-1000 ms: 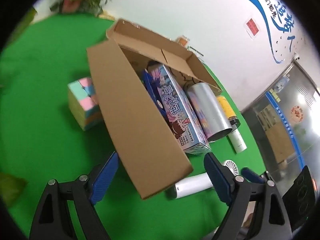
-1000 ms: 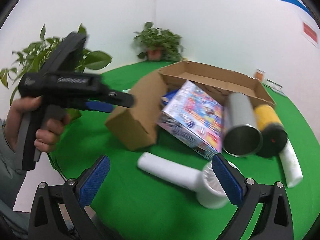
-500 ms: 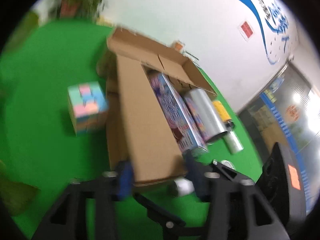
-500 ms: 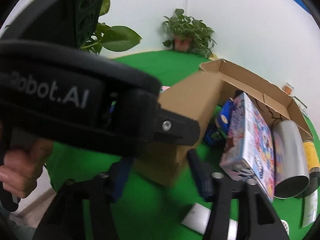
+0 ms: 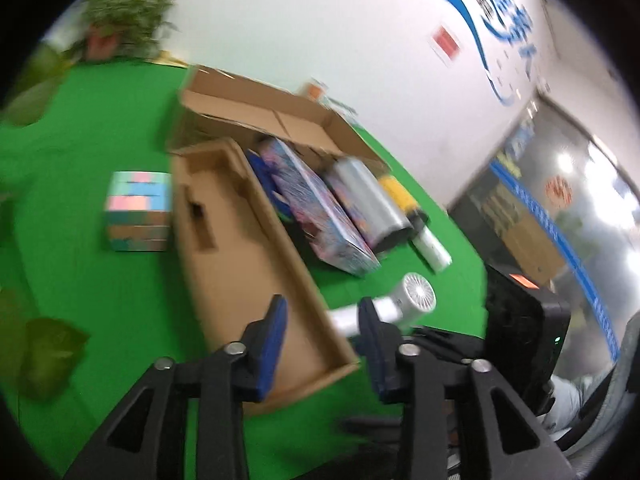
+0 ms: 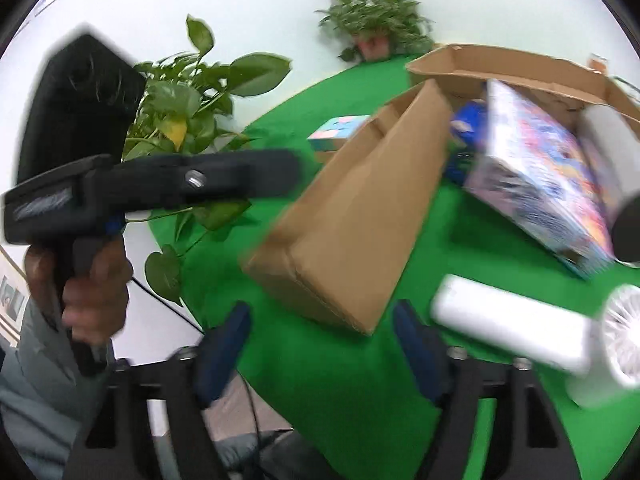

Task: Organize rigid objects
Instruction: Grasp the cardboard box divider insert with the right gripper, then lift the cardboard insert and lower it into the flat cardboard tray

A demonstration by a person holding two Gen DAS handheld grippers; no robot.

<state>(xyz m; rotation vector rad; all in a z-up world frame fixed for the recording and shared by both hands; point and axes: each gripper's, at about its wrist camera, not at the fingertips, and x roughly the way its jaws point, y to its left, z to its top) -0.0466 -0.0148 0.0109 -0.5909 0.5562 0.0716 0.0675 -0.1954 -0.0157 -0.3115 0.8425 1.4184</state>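
Note:
A brown cardboard box (image 5: 244, 232) lies on its side on the green table, its near flap folded down toward me. Out of it spill a colourful printed box (image 5: 320, 216), a silver cylinder (image 5: 368, 204), a yellow bottle with a black cap (image 5: 400, 196) and a white tube (image 5: 432, 250). A white hand-held fan (image 5: 400, 300) lies in front. My left gripper (image 5: 322, 334) is partly open, its fingers either side of the flap's near corner. My right gripper (image 6: 324, 344) is open and empty just before the box flap (image 6: 352, 216). The fan also shows in the right wrist view (image 6: 540, 336).
A pastel cube (image 5: 138, 210) sits left of the box. Potted plants stand at the table's far edge (image 5: 120, 28) and left side (image 6: 192, 120). The table's rounded edge runs close below my right gripper. The left gripper's handle and hand (image 6: 96, 208) fill the left of the right wrist view.
The box flap has swung down and the box has shifted. My left gripper has narrowed and closed in on the flap's corner. My right gripper moved left and narrowed, then widened again.

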